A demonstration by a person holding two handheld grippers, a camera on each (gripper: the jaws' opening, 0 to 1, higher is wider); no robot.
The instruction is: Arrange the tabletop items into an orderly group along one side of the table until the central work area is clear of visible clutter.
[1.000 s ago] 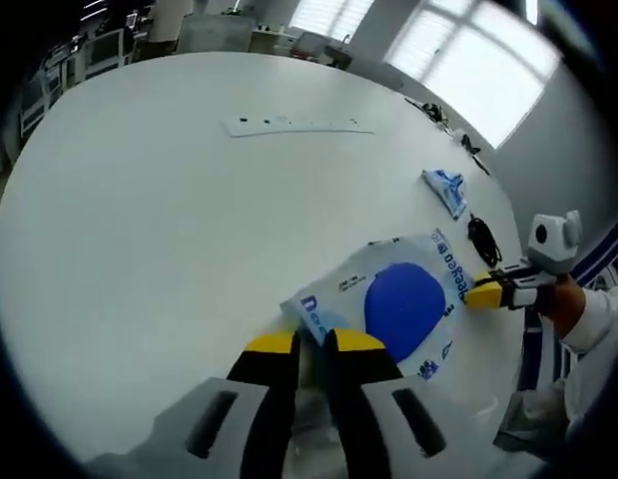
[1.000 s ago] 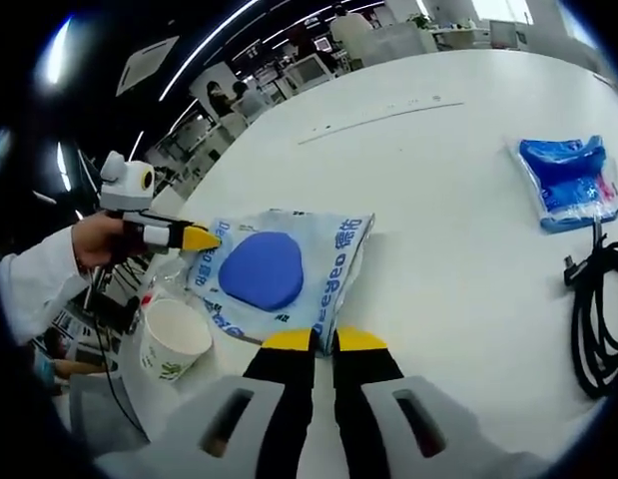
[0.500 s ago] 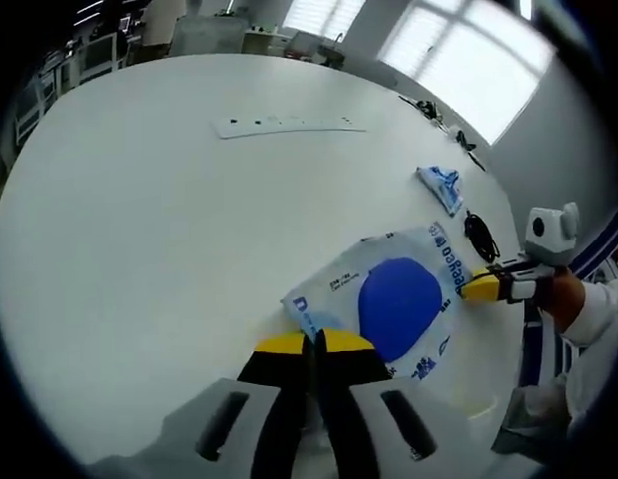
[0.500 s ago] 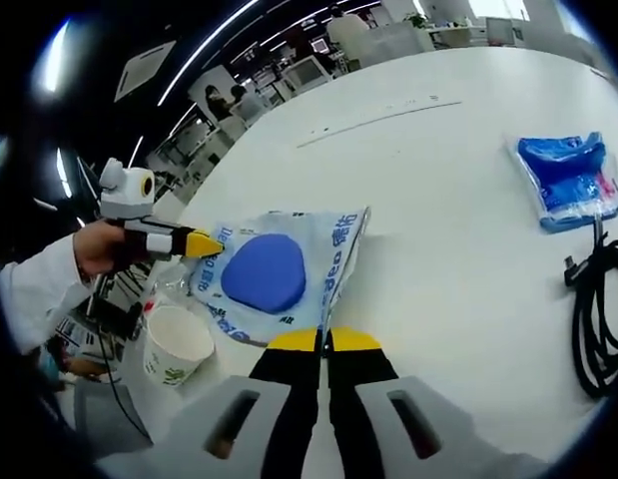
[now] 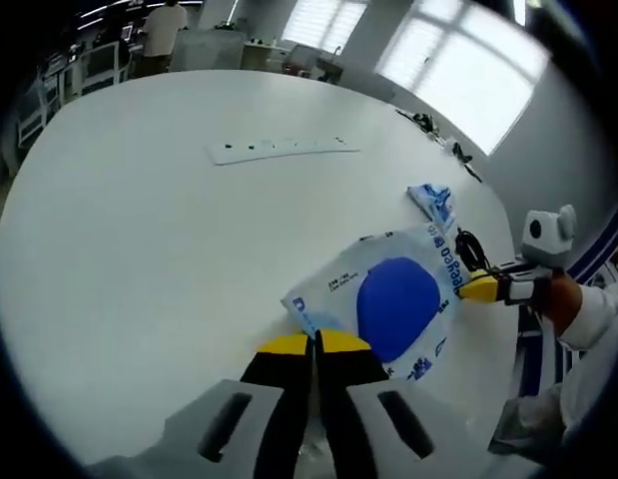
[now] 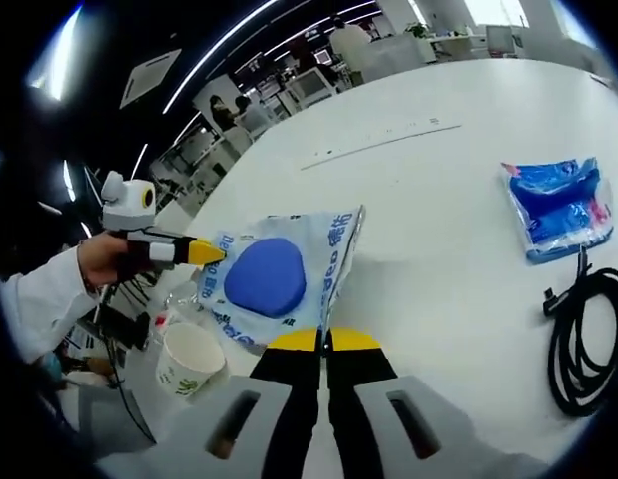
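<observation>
A white plastic bag with a big blue disc hangs between my two grippers, just above the white table. My left gripper is shut on one corner of it. My right gripper is shut on the opposite edge, which stands up from the table. In the left gripper view the right gripper shows at the bag's far side, held by a hand. The left gripper shows in the right gripper view, at the bag's left corner.
A small blue-and-white pack lies beyond the bag, with a coiled black cable beside it. A white power strip lies farther out. A paper cup stands near the table's edge.
Both pairs of jaws, open a second ago, have shut on the bag. The bag's edge at my right gripper has risen off the table.
</observation>
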